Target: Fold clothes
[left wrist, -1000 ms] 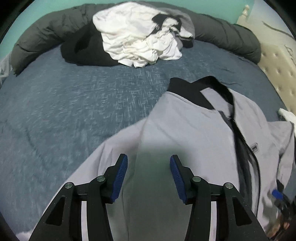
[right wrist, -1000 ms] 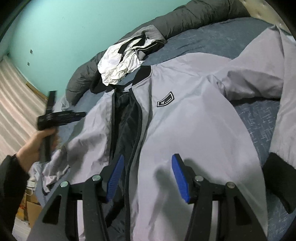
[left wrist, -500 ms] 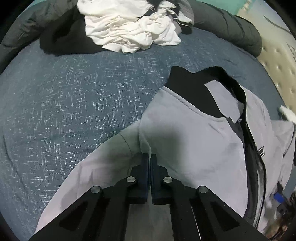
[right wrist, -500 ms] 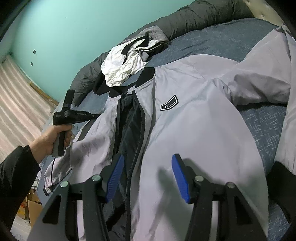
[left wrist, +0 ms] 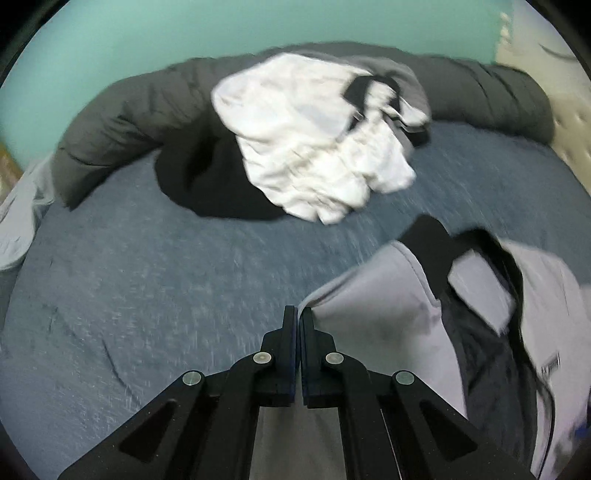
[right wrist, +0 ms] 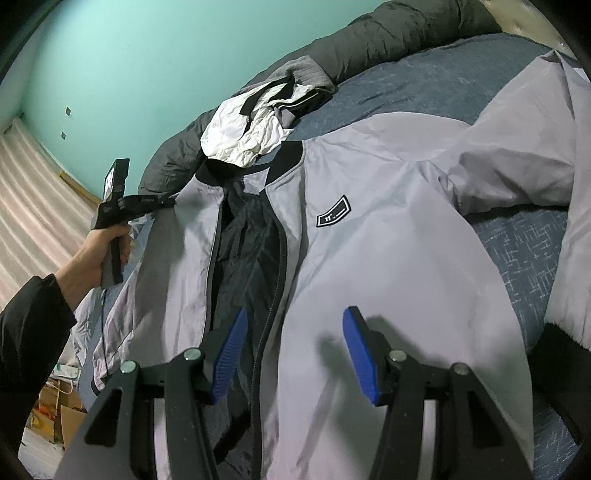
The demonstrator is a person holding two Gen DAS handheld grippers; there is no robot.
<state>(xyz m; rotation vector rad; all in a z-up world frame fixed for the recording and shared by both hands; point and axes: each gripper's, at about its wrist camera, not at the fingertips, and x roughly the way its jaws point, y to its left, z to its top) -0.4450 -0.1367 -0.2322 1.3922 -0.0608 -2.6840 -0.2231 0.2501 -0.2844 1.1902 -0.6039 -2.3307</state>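
Fingers of the left gripper, pinched on the grey jacket at its shoulder, have lifted it off the bed since a moment ago. Right gripper hovers wide open above the jacket's front, so a fold looks underway.

We see a light grey zip-up jacket lying front-up and unzipped on the bed, collar toward eleven o'clock. Its dark lining shows; its black chest patch faces up.

the jacket lies spread on the bed, front open. behind its collar sits a heap of clothes (partly on the rolled duvet along the bed's far edge). the left gripper clamps its left shoulder.
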